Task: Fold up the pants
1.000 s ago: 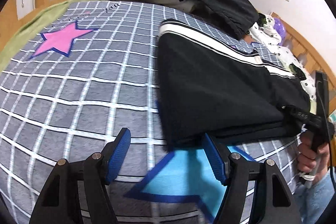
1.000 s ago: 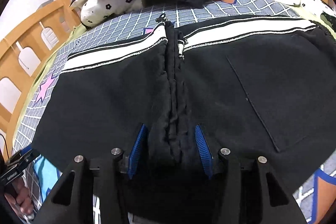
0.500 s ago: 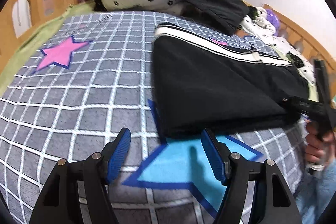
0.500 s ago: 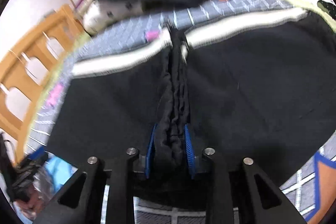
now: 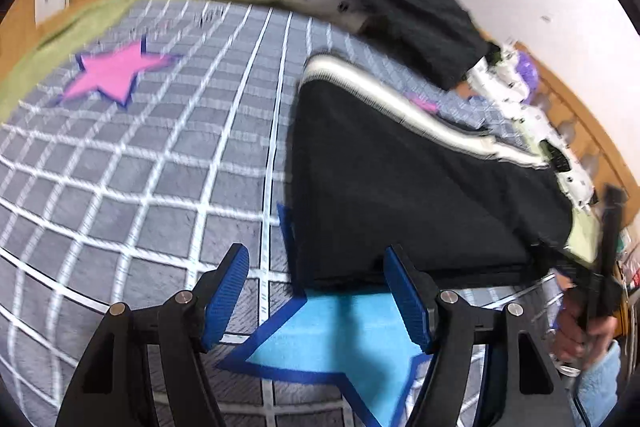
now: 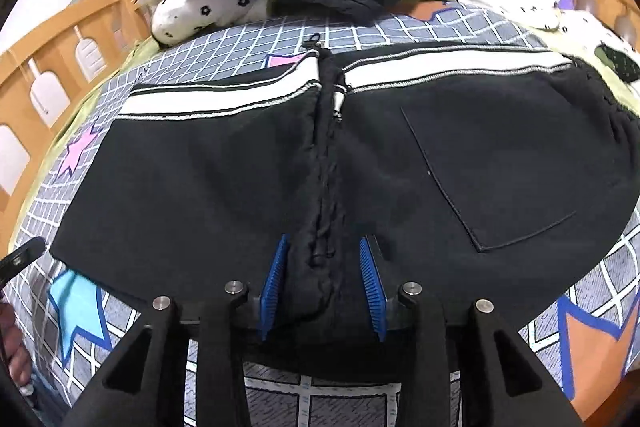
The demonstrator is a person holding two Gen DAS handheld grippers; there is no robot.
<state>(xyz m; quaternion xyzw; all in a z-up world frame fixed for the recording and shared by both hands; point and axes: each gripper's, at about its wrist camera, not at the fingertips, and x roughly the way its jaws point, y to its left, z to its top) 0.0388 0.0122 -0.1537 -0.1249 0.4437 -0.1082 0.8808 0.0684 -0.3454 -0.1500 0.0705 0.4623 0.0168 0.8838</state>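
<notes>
Working mid-fold: pants (image 6: 200, 187) lying flat on the bed (image 5: 160, 167), already doubled into a wide black slab. White stripe (image 6: 208, 103) running along the far edge, patch pocket (image 6: 500, 167) facing up on the right half.

Right hand-held gripper (image 6: 323, 239) straddling the bunched centre ridge (image 6: 324, 167) at the near edge of the slab. Jaws just opening, ridge sitting between them. Left pad lying close against the fabric, right pad showing a gap, so reading it as released, not clamping.

Left hand-held gripper (image 5: 316, 267) hovering spread and empty over the blue star (image 5: 340, 331) on the bed cover, just beside the near left corner of the pants and not touching cloth. Left view motion-blurred, so not trusting fine detail there.

Judging the step: finishing a tidy-up of the centre seam, setting up for the next fold across that ridge.

Next move probably calling for:
- backing the right jaws off the ridge without dragging it out of line
- dropping the left jaws onto the near left corner and gripping all layers, not only the top one
- carrying that half over the ridge onto the pocket side, matching stripe to stripe

Watching for layers sliding apart during the lift.
</notes>
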